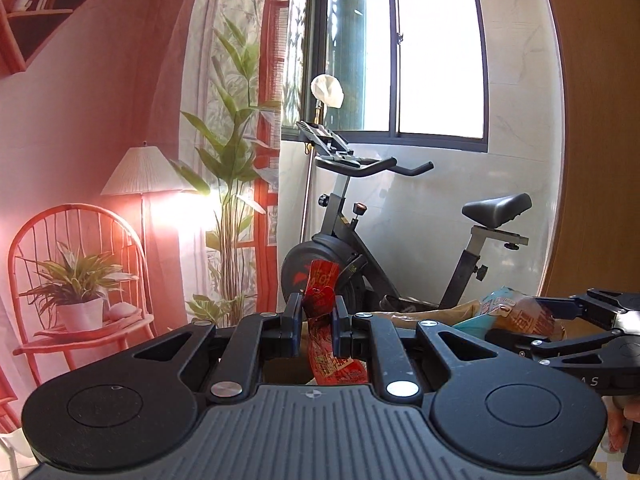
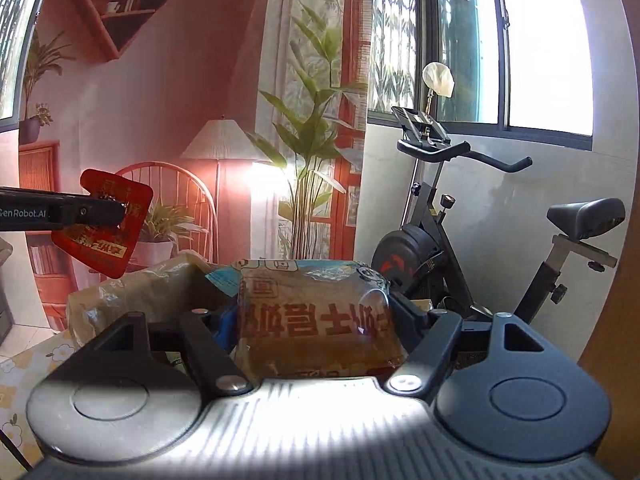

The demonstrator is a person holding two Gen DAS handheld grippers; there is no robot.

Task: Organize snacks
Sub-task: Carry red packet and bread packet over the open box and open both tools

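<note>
while the left gripper (image 1: 316, 322) pinches a thin red snack packet (image 1: 324, 320) between nearly closed fingers, the packet stands at the twelve o'clock of its palm, lifted clear in front of an exercise bike (image 1: 400, 240); at three o'clock the right gripper (image 2: 316, 320) holds a wide brown snack bag (image 2: 316, 320) across its fingers, raised above a crumpled plastic bag (image 2: 132, 292) at its ten o'clock

"genrobot.ai" on left hand-held gripper (image 2: 120, 210) finger side.
</note>
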